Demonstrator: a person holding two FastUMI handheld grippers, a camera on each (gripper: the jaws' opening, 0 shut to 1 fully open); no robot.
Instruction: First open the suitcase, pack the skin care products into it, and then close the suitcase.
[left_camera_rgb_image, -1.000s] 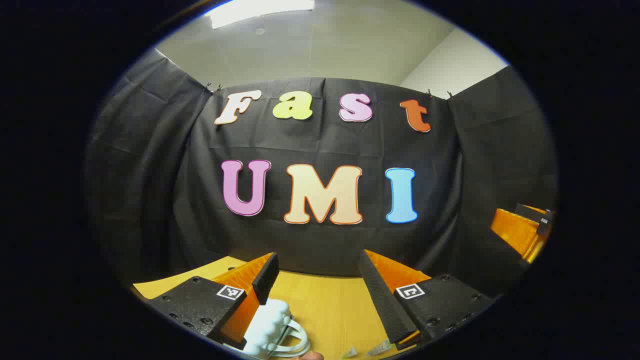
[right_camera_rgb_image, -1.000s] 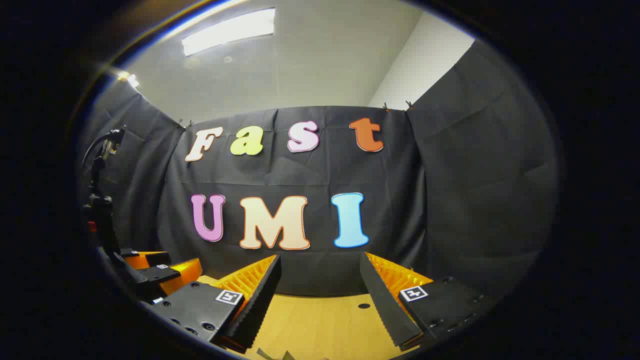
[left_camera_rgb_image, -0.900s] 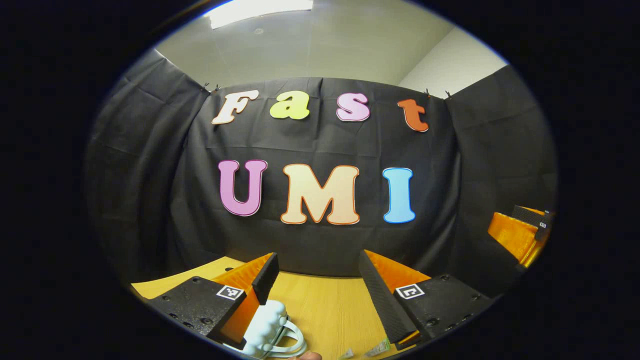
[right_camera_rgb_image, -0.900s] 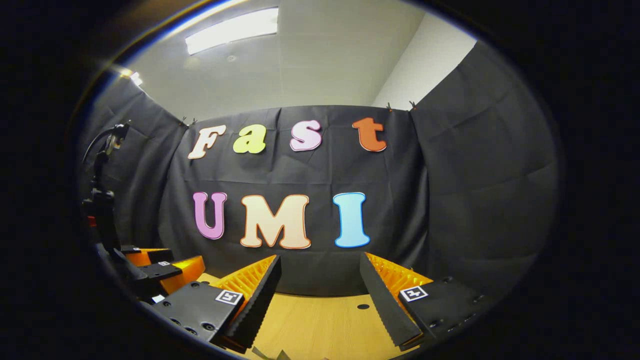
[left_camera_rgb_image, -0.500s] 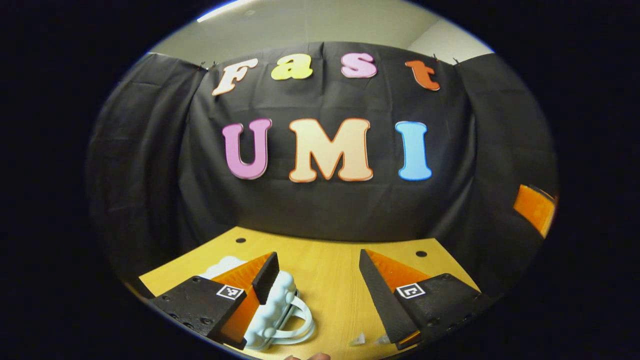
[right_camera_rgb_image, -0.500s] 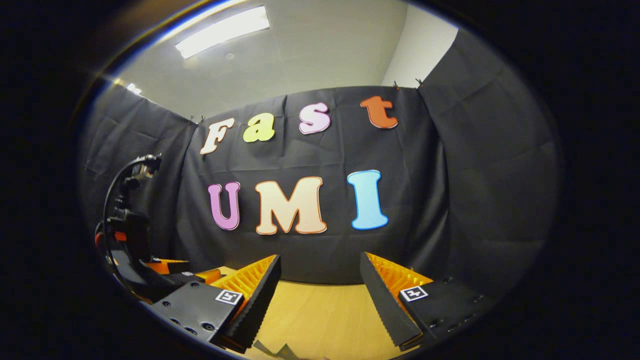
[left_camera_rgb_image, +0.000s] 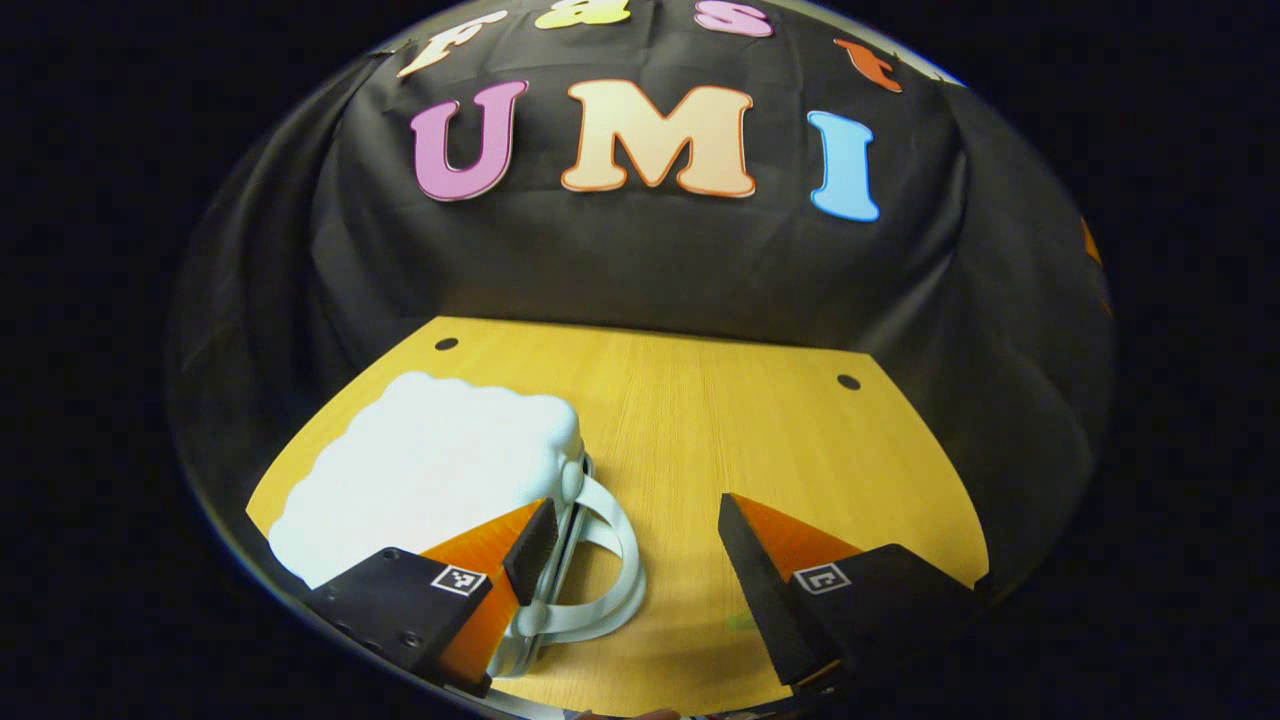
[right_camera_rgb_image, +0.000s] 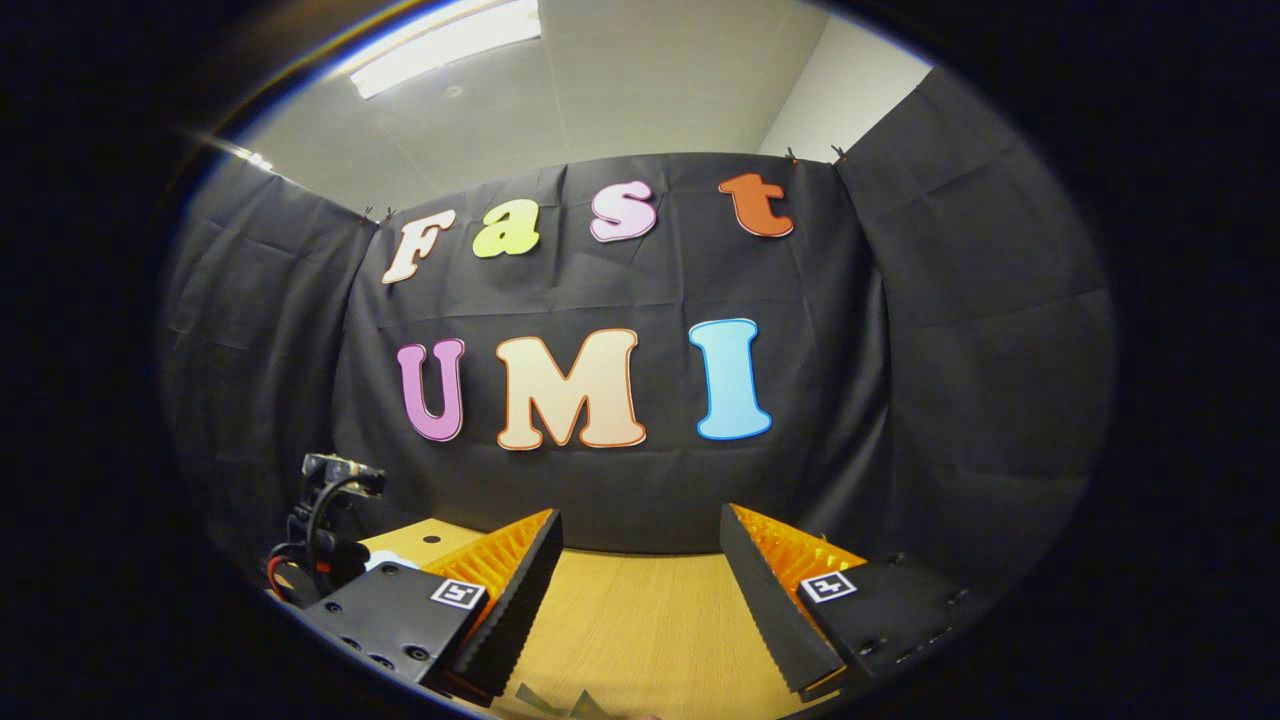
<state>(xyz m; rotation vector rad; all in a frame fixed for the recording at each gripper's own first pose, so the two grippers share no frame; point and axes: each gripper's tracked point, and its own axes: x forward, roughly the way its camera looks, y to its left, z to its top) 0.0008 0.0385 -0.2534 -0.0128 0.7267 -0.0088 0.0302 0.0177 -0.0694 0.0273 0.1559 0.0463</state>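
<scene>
Suitcase first: we see one small white case with a scalloped shell lying shut on the wooden table, toward its left edge, its looped handle pointing to the middle of the table. Our left gripper hangs just above that handle with its jaws spread wide and nothing between them; one finger sits over the case's seam by the handle. We judge the opening step is in hand and not yet done. The next move calls for getting a finger under the lid's edge near the handle and lifting, while the case stays put. Our right gripper is also spread and empty, pointing level across the table's far edge. At the table's near edge lie small pale scraps, possibly sachets; we cannot tell their number.
</scene>
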